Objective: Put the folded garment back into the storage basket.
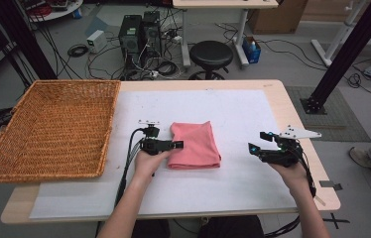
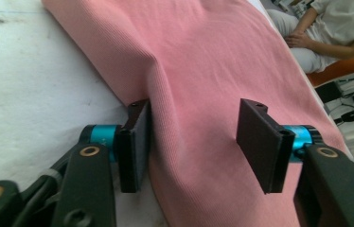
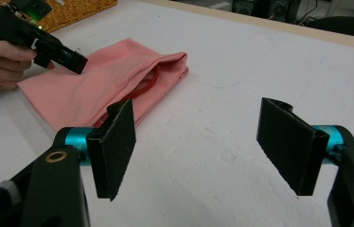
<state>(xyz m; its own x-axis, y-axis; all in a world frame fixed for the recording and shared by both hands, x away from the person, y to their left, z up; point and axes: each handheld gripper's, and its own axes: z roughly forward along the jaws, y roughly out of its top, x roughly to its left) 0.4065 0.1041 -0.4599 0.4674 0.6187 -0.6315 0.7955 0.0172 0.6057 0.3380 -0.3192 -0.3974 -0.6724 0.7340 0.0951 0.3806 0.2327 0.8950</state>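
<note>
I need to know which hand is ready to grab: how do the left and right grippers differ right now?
The left gripper sits at the pink cloth, jaws straddling a raised fold; the right gripper hangs apart from it, above the bare white mat. The left lies low and level; the right is raised. Both are open.

Your surface (image 1: 273, 99) is a light wooden top with a white sheet (image 1: 243, 114) spread across most of it. Beyond its far edge you see a grey floor (image 1: 282, 64) strewn with black cables (image 1: 77, 49), two dark computer towers (image 1: 139, 34) side by side, and a round black stool (image 1: 211, 53) near them. A second table (image 1: 223, 4) stands farther back, and a black frame post (image 1: 344, 54) rises at your right
</note>
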